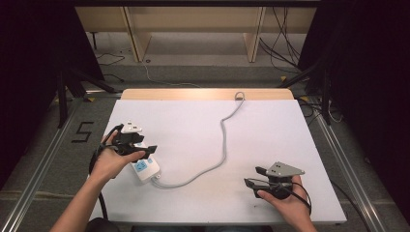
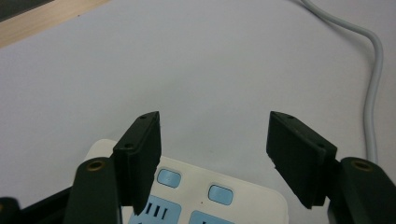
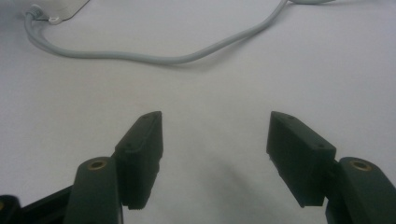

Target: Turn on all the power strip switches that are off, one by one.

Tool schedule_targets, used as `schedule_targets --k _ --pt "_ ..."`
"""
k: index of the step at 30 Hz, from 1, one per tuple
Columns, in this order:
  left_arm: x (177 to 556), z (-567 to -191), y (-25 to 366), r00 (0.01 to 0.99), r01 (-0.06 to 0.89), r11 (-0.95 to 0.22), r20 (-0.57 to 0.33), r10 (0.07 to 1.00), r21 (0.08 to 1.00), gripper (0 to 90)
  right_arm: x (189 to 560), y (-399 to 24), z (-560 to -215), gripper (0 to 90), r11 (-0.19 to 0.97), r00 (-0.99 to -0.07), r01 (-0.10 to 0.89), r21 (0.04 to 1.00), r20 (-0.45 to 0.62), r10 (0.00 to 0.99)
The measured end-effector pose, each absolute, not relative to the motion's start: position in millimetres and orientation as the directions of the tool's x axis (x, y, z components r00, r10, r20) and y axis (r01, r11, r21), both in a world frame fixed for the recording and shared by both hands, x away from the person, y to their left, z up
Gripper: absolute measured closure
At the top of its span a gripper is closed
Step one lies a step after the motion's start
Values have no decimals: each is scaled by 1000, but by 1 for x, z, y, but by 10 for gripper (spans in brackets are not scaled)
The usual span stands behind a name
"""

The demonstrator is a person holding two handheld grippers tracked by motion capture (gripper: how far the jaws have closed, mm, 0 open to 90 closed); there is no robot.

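Two tongs are working over a white bench (image 1: 270, 130), and a white power strip (image 1: 145, 166) is serving as the landmark. The strip is lying near the bench's left edge, blue switches up, with a white plug (image 1: 131, 128) sitting just behind it. The left tongs (image 1: 140, 151) are hovering right over the strip, jaws standing wide apart with nothing between them; in the left gripper view the strip (image 2: 205, 191) is showing below and between the open jaws, which are not pressing on it. The grey cable (image 1: 220, 145) is running from the strip's near end, curving across the middle of the bench and going over the far edge. The right tongs (image 1: 254, 176) are resting well to the right of the strip, near the front edge, jaws also wide open and holding nothing. Beyond the far edge a pale wooden strip is bordering the bench, then grey floor with loose cables and wooden furniture legs. Dark curtains are flanking both sides. A black "5" (image 1: 83, 131) is marking the floor left of the strip.
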State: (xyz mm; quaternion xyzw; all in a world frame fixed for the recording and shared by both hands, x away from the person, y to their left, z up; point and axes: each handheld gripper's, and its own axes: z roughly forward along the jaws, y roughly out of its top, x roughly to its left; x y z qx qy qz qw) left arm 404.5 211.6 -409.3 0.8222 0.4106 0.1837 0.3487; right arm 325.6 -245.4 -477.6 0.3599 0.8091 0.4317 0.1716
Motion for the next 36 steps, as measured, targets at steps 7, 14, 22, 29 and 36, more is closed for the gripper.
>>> schedule_targets --k 7,14,22,29,36 --pt "395 -411 209 618 521 -416 7 786 745 313 326 -246 -477 371 369 -682 434 822 32 730" --pt "385 -415 206 652 489 -425 5 758 762 271 326 -246 -478 369 372 -686 434 821 32 727" --pt "376 -419 205 671 464 -431 10 742 774 241 326 -246 -478 366 371 -686 433 822 33 727" --pt "365 -428 207 699 432 -441 17 715 786 223 326 -247 -477 359 369 -686 432 823 35 727" --pt "352 -437 212 709 415 -435 16 705 799 198 326 -247 -478 358 372 -687 431 822 32 726"
